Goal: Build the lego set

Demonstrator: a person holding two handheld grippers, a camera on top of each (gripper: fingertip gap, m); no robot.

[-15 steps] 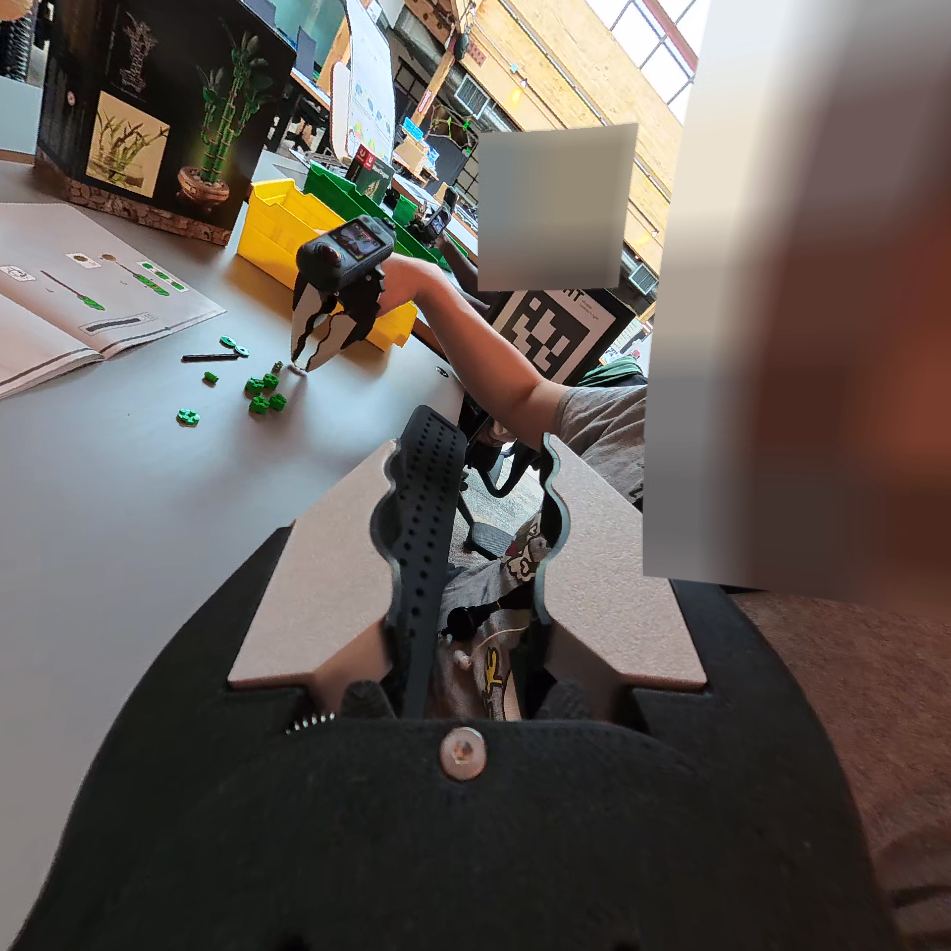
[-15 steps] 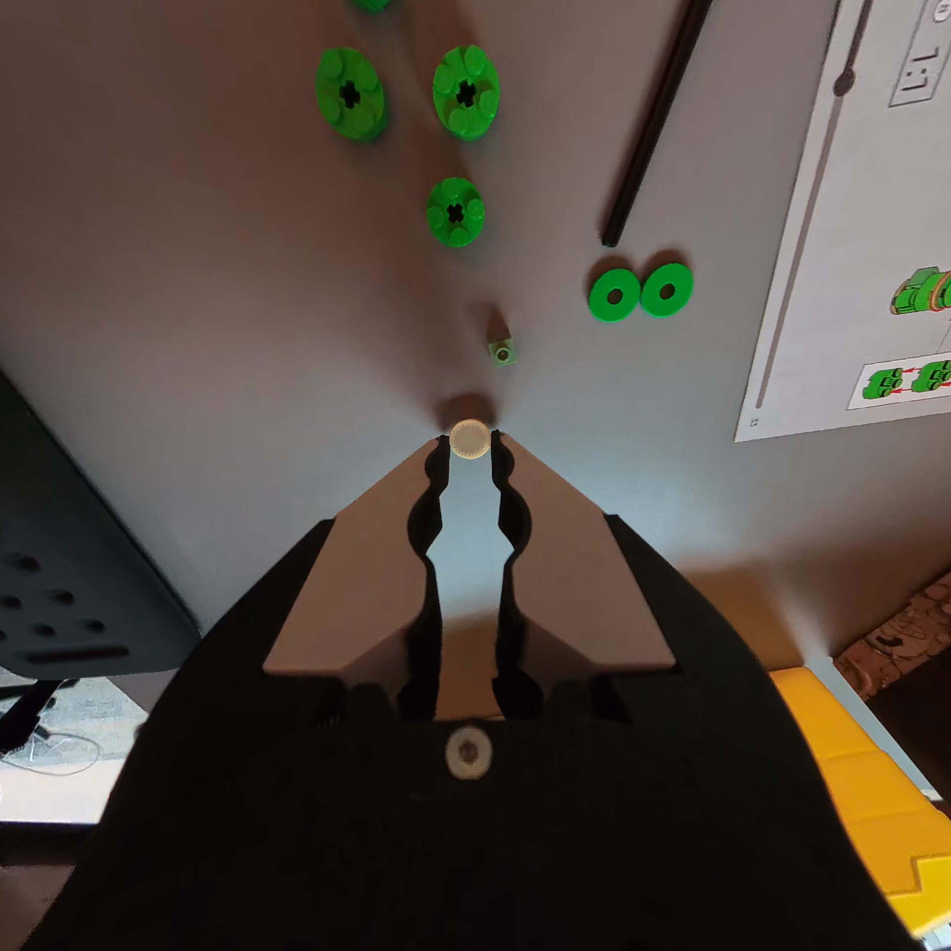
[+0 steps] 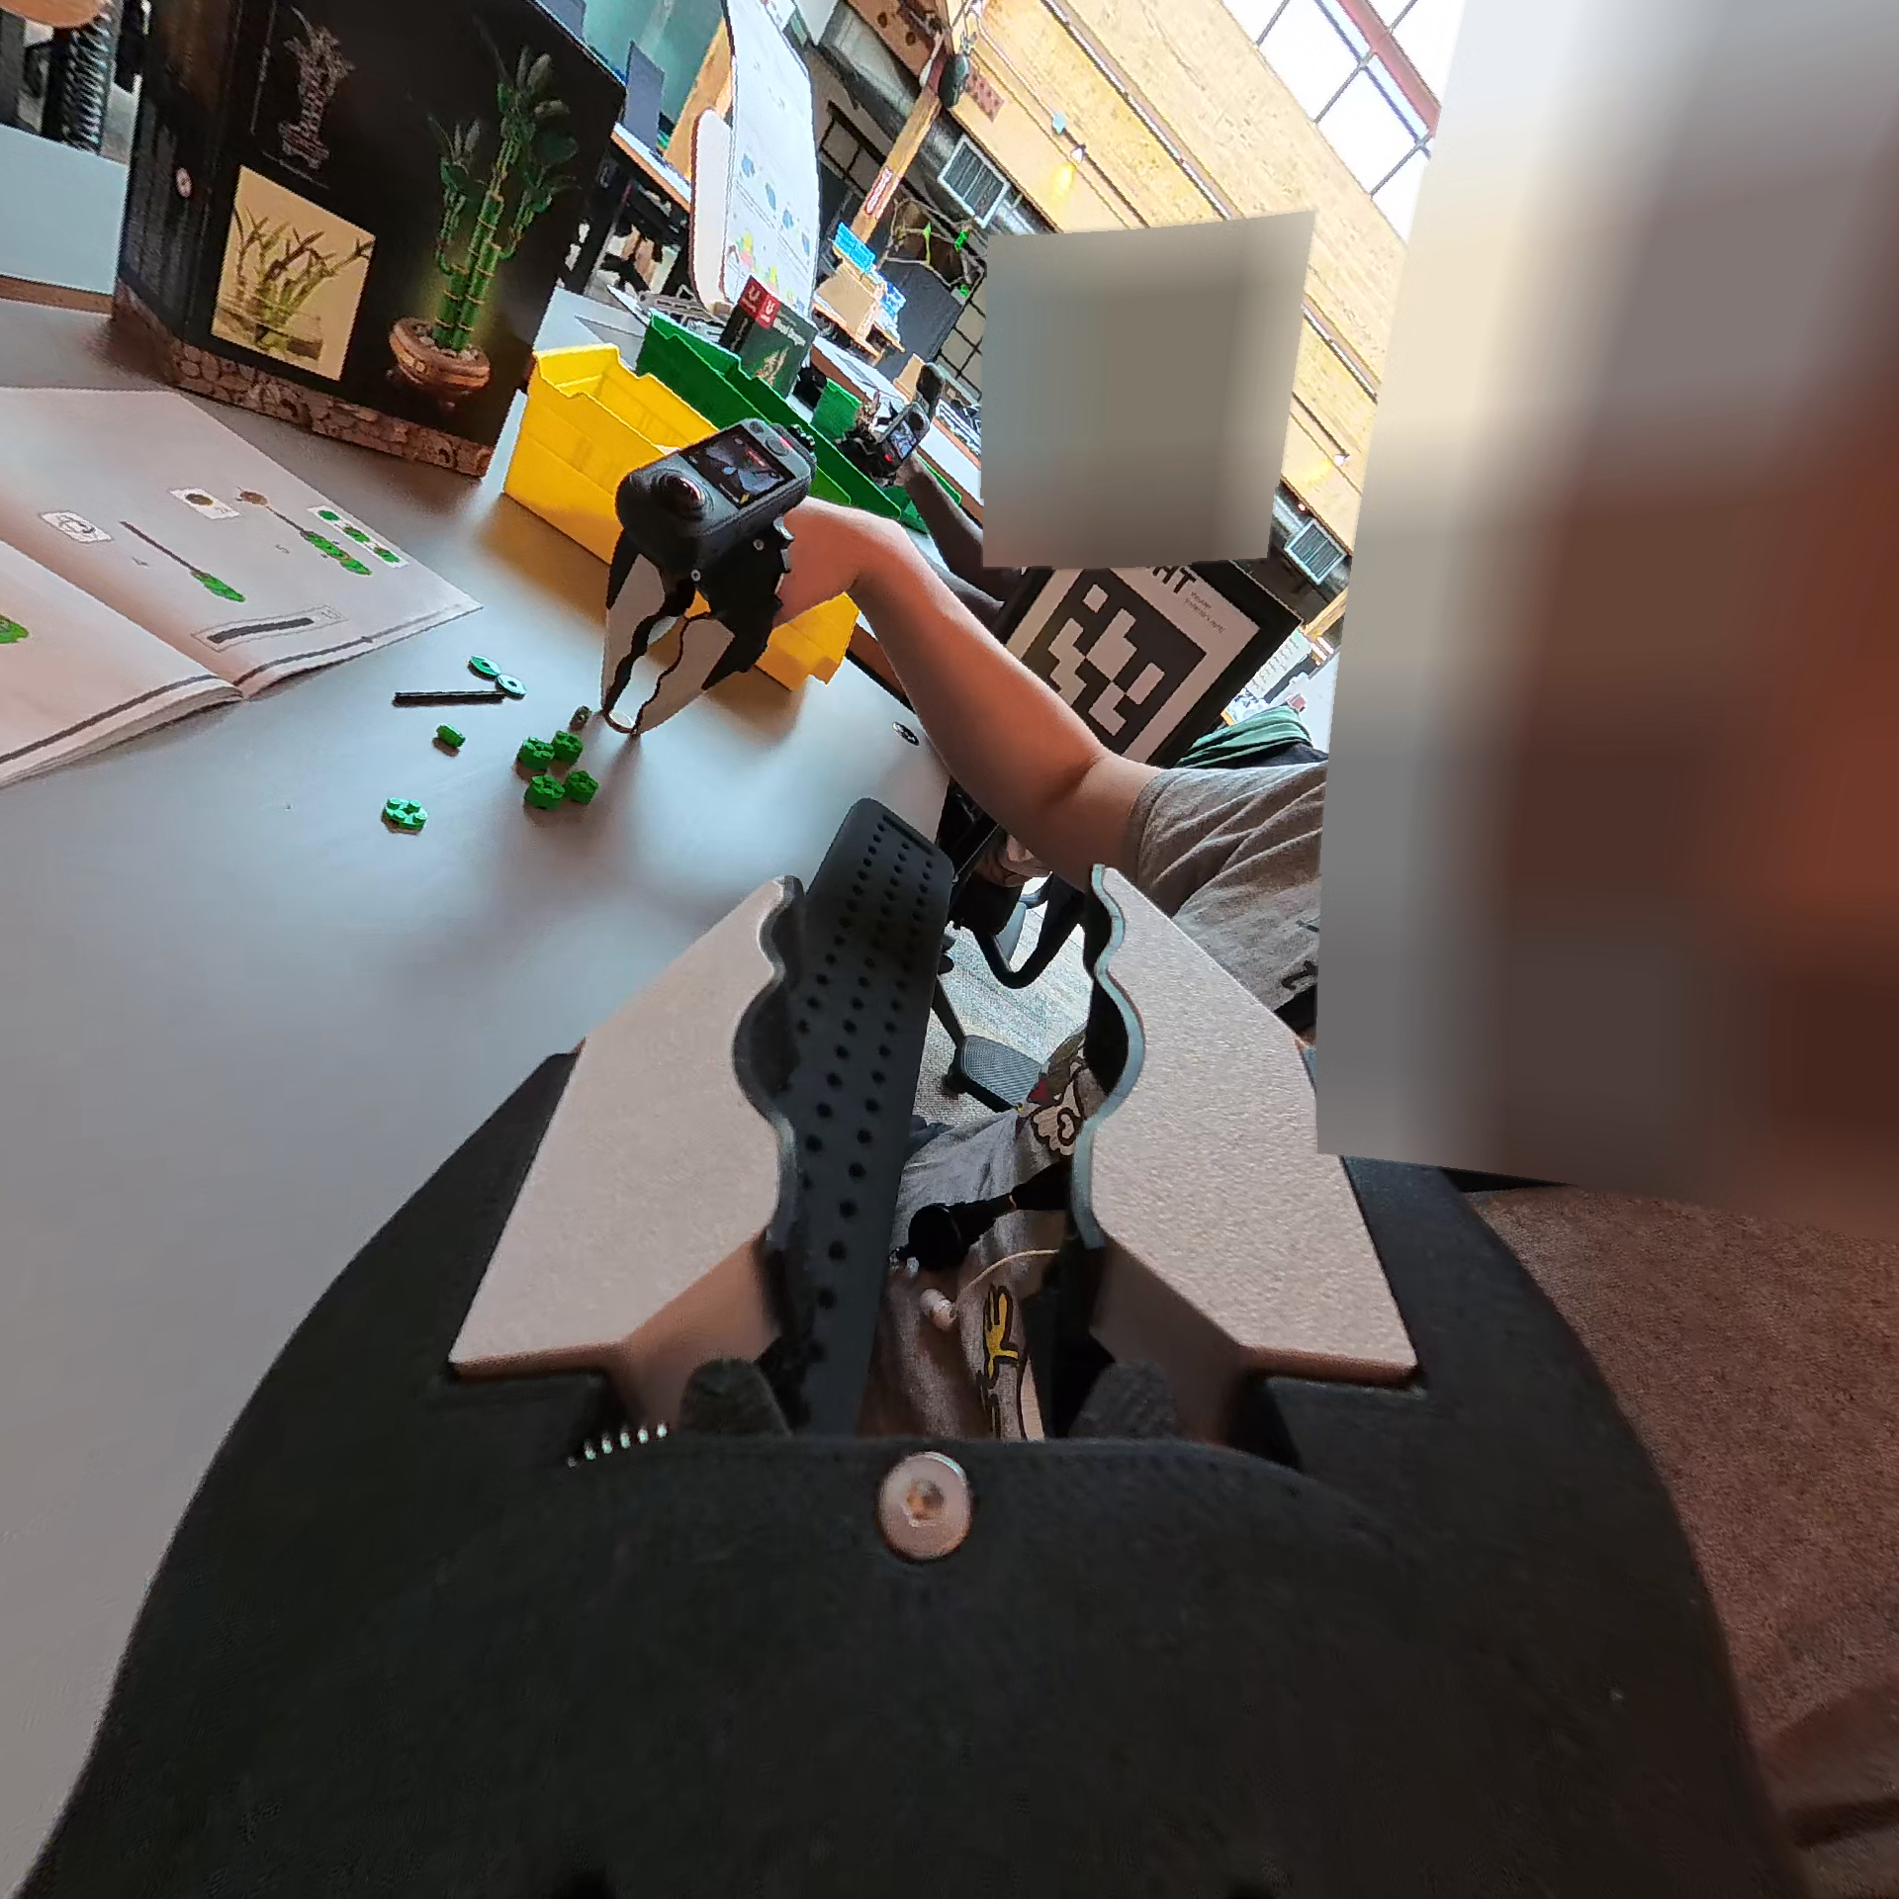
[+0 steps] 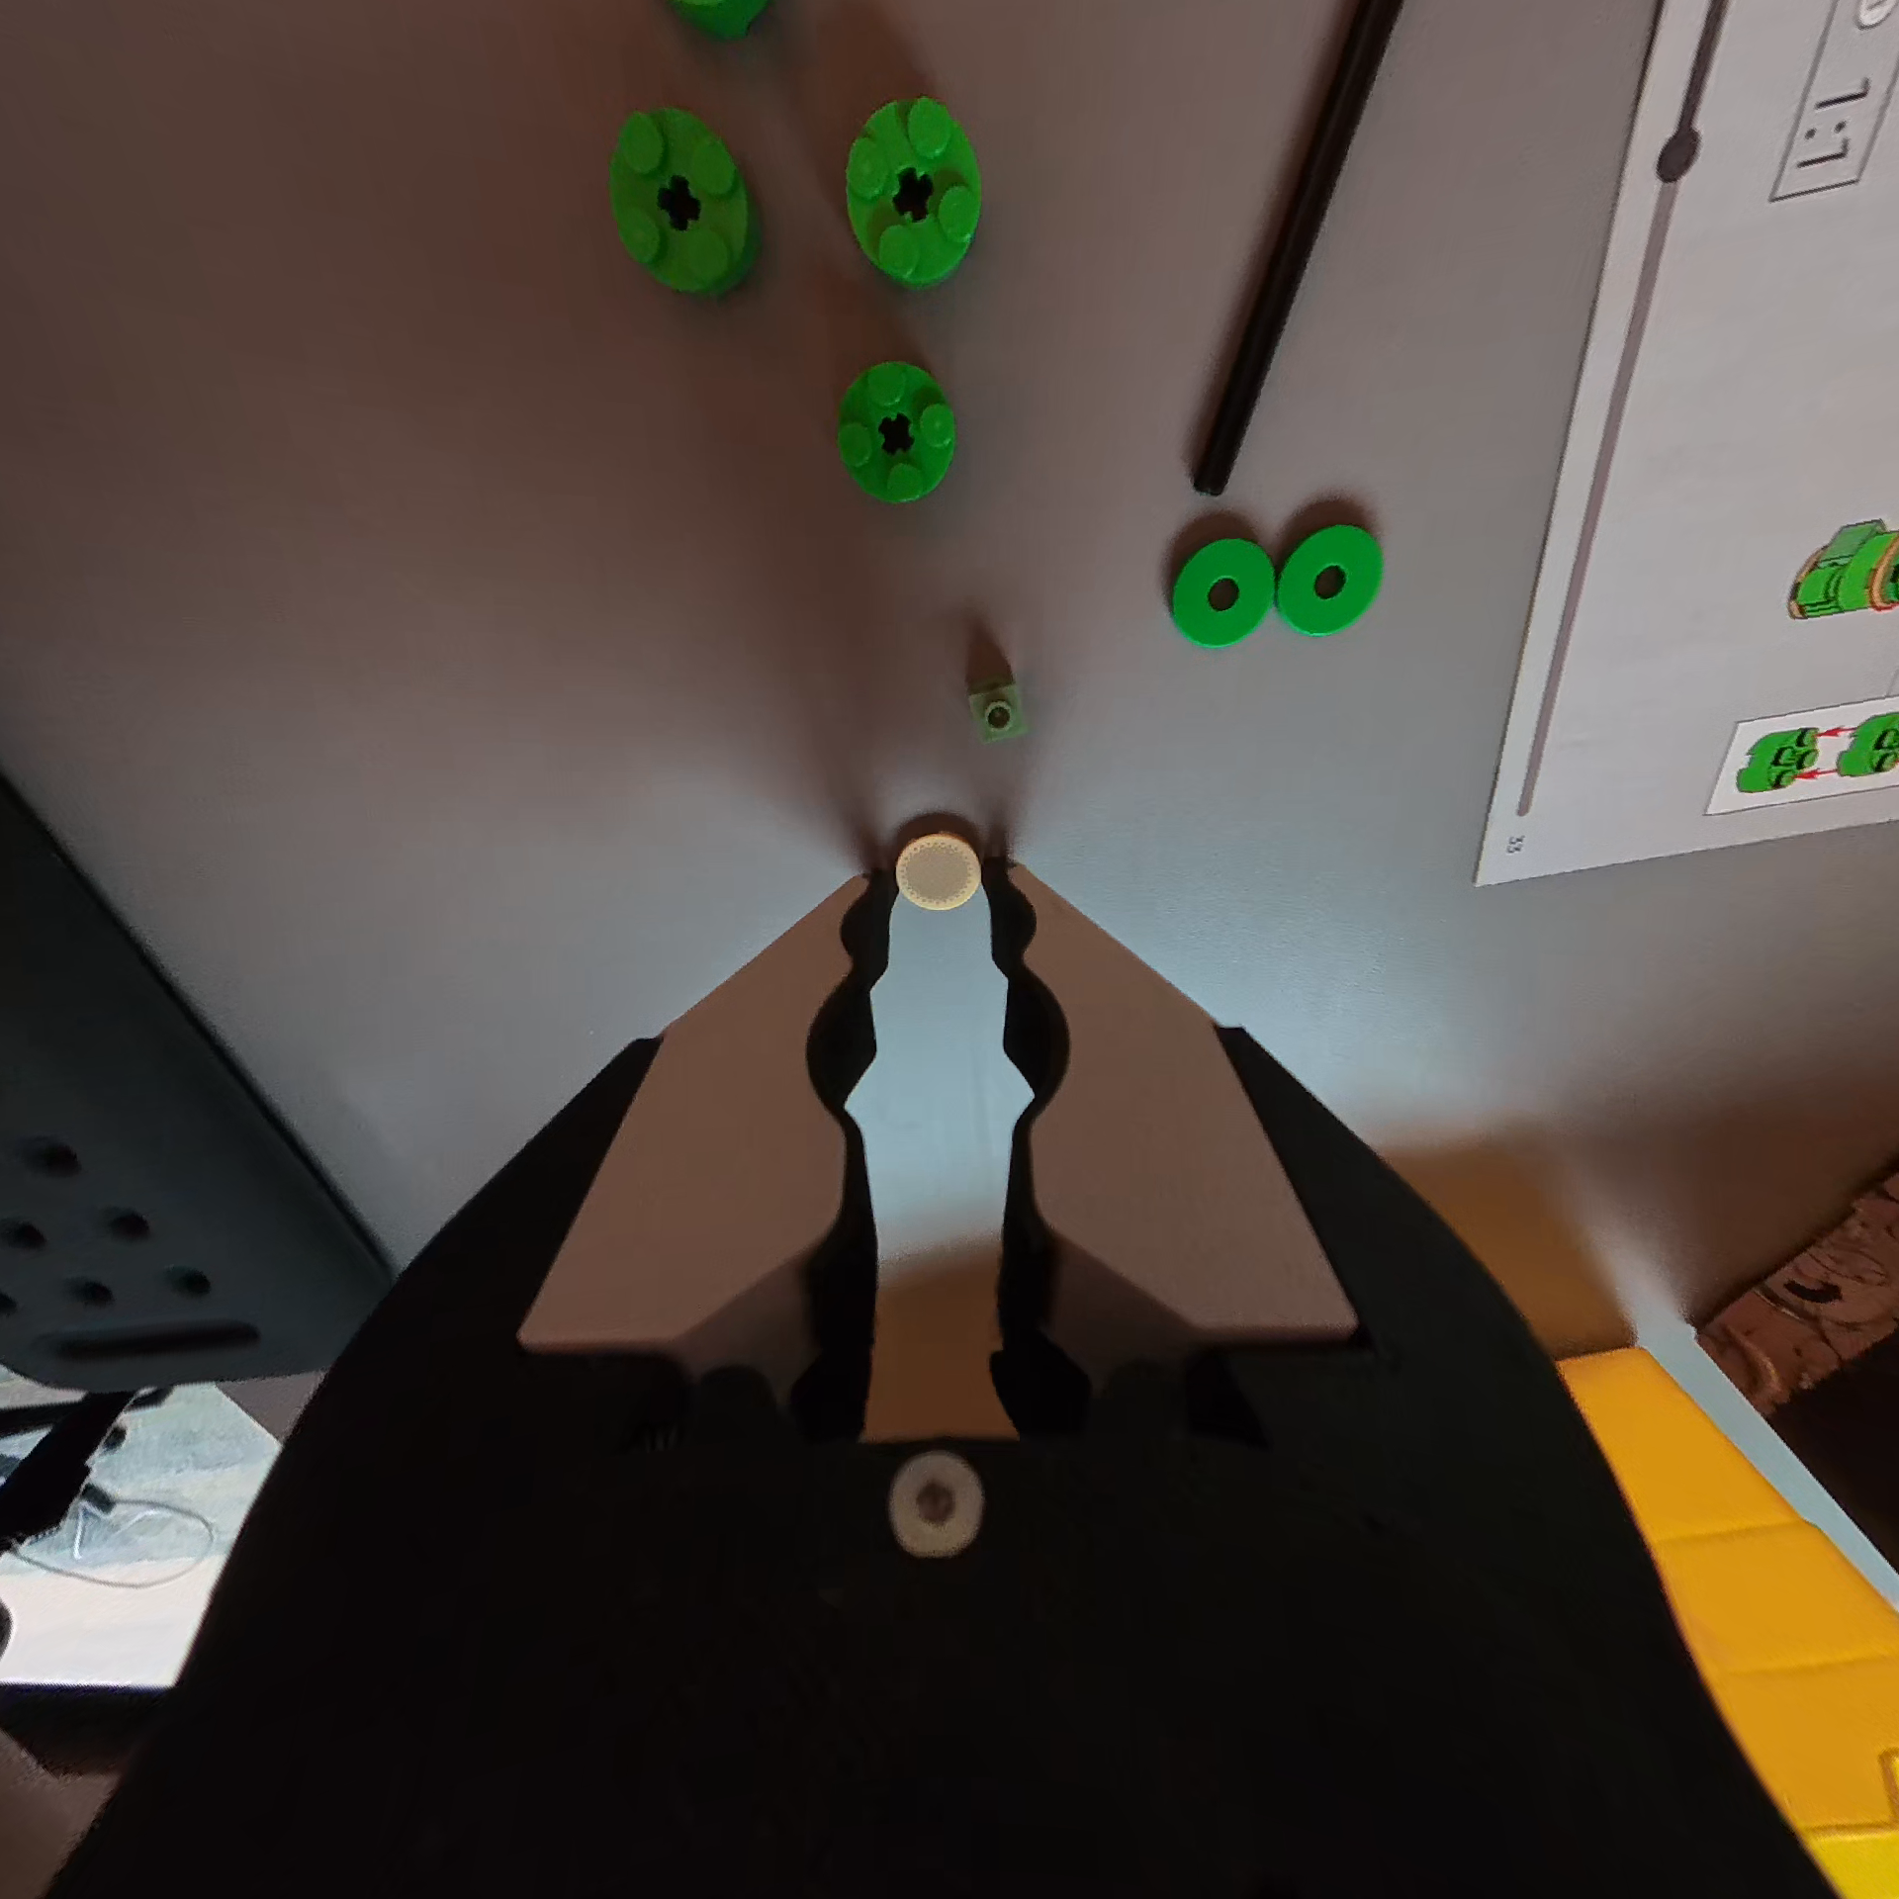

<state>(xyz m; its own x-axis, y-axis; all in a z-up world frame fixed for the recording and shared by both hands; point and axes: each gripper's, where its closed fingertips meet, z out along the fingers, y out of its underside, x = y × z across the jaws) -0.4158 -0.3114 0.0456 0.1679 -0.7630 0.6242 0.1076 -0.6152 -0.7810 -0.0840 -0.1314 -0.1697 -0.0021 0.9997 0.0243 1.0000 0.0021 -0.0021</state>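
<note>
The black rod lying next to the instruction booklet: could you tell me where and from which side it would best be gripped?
Grip the black rod across its thin width, near the middle of its length, coming straight down from above. It lies flat on the table, so only its long sides offer opposing faces, and a mid-length hold should keep it from tipping.

A big shared workshop or maker loft, by the look of it. Brick walls (image 3: pixel 1182 134) rise to high windows (image 3: pixel 1367 92), with wall-mounted vents (image 3: pixel 971 185) below them. Long work tables run back into the room, crowded with equipment. Near the far edge of the grey counter (image 3: pixel 257 976) sit a yellow parts bin (image 3: pixel 596 432) and a green bin (image 3: pixel 709 360). A black-and-white marker board (image 3: pixel 1130 658) stands just off the counter's right edge.
</note>
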